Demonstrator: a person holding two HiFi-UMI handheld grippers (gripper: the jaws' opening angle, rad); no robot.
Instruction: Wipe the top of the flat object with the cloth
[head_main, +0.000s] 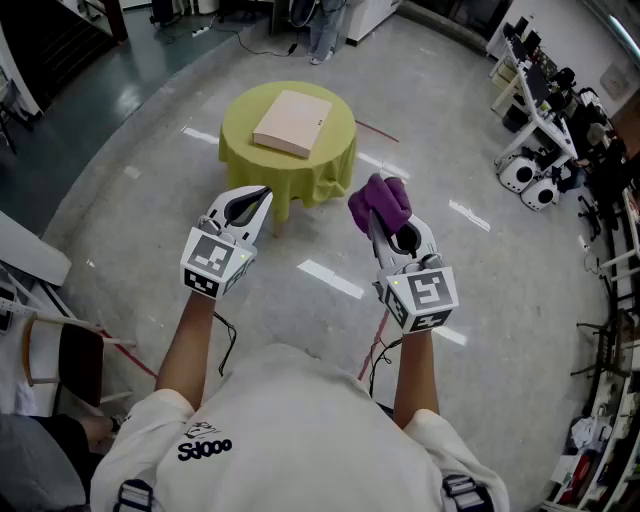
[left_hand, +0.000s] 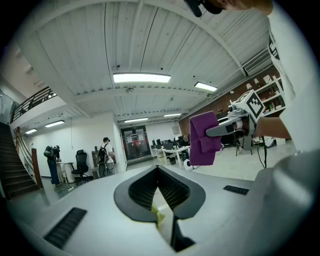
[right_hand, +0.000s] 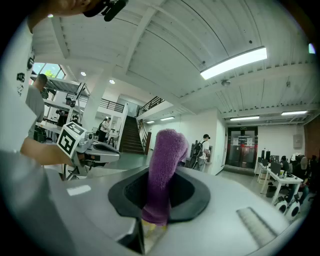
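Here, a person stands on a grey floor with a hand-held gripper in each hand, held side by side in front of the body. The right hand-held gripper (head_main: 376, 216) is clamped on a purple cloth (head_main: 380, 200), which bunches out past its jaws. The left hand-held gripper (head_main: 260, 197) has its jaws pressed together with nothing between them. Ahead, well apart from both, a flat beige object (head_main: 292, 123) lies on a round surface (head_main: 240, 140) draped in yellow-green.
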